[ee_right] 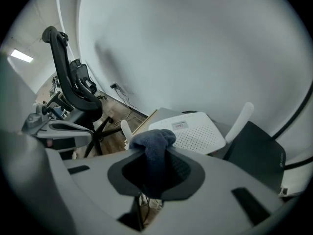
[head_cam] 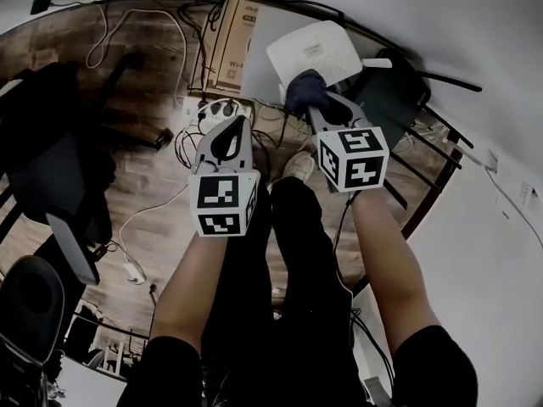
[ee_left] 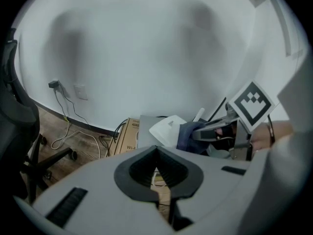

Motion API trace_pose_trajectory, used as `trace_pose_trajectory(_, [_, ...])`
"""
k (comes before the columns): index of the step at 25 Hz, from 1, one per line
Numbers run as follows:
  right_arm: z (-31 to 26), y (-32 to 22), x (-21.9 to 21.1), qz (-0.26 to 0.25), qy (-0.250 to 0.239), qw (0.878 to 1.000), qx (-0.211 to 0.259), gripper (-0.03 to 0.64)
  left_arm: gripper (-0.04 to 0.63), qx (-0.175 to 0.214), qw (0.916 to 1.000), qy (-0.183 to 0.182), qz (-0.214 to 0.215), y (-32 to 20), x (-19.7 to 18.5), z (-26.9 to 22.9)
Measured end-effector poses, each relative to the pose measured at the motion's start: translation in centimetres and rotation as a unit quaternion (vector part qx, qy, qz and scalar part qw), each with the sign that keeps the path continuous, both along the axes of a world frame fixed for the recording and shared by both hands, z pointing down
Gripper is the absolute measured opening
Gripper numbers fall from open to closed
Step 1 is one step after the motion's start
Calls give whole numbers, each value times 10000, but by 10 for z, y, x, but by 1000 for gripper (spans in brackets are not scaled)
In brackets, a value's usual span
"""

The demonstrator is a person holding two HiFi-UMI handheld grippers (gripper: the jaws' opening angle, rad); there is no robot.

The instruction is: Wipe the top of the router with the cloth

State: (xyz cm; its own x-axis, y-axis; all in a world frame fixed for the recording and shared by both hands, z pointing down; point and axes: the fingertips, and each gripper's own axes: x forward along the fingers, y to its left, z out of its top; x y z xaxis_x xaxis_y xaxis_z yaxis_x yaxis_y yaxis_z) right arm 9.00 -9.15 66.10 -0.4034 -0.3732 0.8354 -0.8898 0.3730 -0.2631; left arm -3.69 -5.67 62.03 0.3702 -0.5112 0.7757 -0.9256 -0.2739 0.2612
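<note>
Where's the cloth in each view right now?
Head view: cloth top centre, at the router's near edge.
Left gripper view: cloth right of centre, just right of the router.
Right gripper view: cloth low centre, clamped in the jaws.
Shared landmark: the white router.

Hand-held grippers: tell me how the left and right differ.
The right hand-held gripper is shut on a dark cloth; the left hand-held gripper is shut on nothing. The right one reaches the white router; the left one hangs short of it. Both are grey with a marker cube.
</note>
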Motion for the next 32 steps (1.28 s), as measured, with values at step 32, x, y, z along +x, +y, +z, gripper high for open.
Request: trace_pose_trajectory(32, [45, -88, -64, -1740, -326, 9842, -13, 41, -6, -322, 9993, 186, -26, -10, -45, 20])
